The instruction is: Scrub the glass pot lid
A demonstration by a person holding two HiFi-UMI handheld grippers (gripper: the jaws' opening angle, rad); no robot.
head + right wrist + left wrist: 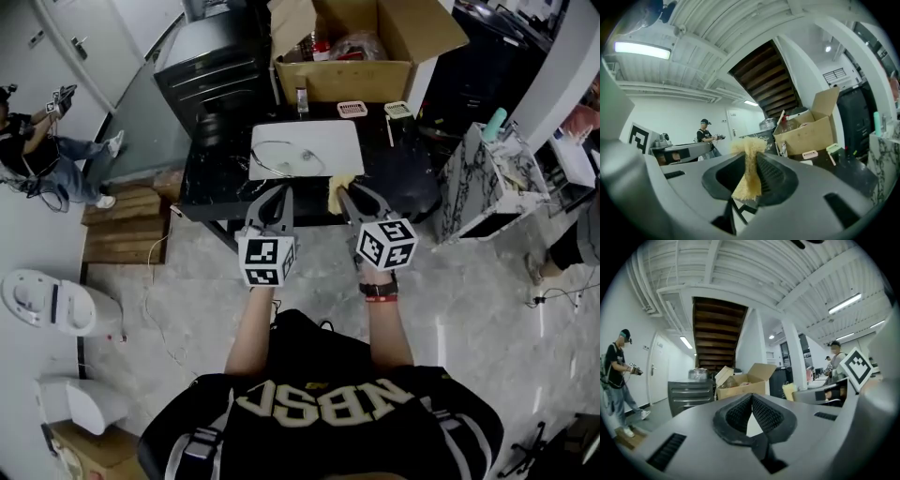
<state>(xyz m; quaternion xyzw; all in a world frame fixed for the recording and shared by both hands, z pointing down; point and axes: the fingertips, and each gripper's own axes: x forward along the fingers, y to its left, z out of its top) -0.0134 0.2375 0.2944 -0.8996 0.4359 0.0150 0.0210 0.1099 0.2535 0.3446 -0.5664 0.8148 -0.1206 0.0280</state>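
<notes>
The glass pot lid (286, 158) lies flat on a white board (333, 134) on the black table (398, 178). My left gripper (279, 191) hovers at the board's near edge, just short of the lid, and its jaws are shut with nothing between them (751, 398). My right gripper (349, 193) is beside it on the right, shut on a yellow fibrous scrub pad (748, 169). The scrub pad (338, 192) sticks out past the fingertips at the board's near right corner. Both grippers are held above the table's front edge.
An open cardboard box (349, 52) stands behind the board, with two small brushes (352, 109) in front of it. A black cabinet (208, 73) is at the back left, a marble-patterned stand (473, 183) at the right. Wooden pallets (122, 225) and a person (37, 141) are at left.
</notes>
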